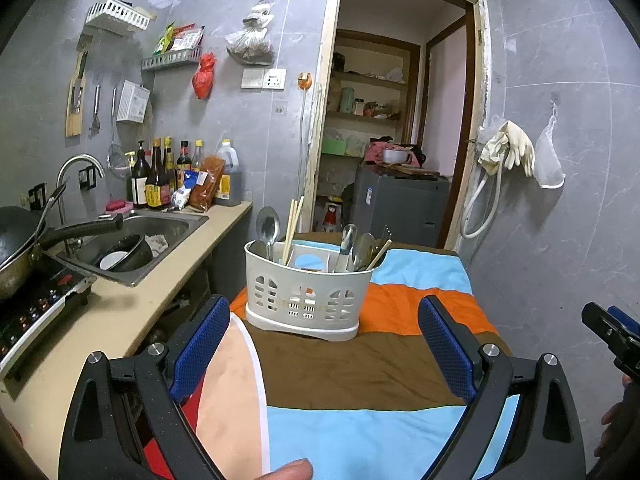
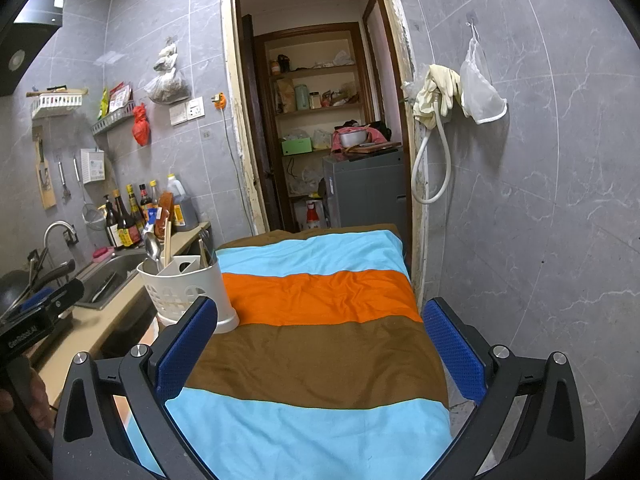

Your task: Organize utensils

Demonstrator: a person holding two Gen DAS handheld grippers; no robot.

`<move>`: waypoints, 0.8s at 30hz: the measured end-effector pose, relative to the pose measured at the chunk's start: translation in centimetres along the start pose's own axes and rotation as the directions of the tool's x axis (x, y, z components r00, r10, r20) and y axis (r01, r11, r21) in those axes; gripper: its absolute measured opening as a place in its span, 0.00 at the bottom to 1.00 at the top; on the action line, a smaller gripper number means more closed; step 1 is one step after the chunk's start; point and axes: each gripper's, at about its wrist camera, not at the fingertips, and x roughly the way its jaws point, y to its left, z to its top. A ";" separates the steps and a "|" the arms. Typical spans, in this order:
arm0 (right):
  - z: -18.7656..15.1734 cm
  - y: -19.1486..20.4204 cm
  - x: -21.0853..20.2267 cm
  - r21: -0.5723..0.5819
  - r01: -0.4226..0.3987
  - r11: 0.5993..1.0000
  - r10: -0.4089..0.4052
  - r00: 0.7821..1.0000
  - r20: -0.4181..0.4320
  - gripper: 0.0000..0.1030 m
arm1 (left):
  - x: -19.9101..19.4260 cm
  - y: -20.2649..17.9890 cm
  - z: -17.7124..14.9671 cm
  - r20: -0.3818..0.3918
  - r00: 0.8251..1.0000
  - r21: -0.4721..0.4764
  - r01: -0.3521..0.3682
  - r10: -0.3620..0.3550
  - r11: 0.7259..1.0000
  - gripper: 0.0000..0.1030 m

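At nine o'clock in the left wrist view, the beige kitchen counter [image 1: 120, 316] with its steel sink [image 1: 160, 236] runs beside the striped cloth-covered table [image 1: 360, 360]. At twelve o'clock stands the white perforated plastic utensil caddy [image 1: 308, 292], its compartments keeping steel spoons [image 1: 267, 224] and wooden chopsticks [image 1: 292, 220] upright and sorted. The left tool [image 1: 320, 348] faces it with jaws spread wide, holding nothing, probably lined up to reach in. The right tool [image 2: 320, 352], equally wide and empty, hovers over bare cloth, the caddy at its ten o'clock.
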 end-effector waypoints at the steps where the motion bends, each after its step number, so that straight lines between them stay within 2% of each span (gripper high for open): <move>1: 0.0 0.0 0.0 -0.001 0.000 1.000 0.000 1.000 0.000 1.00 | 0.0 0.0 0.0 0.003 1.000 0.006 0.001 -0.001 1.000 0.89; 24: 0.0 0.1 -0.1 -0.002 0.000 1.000 0.000 1.000 0.000 1.00 | -0.1 -0.6 -0.2 0.011 1.000 0.030 0.000 0.000 1.000 0.89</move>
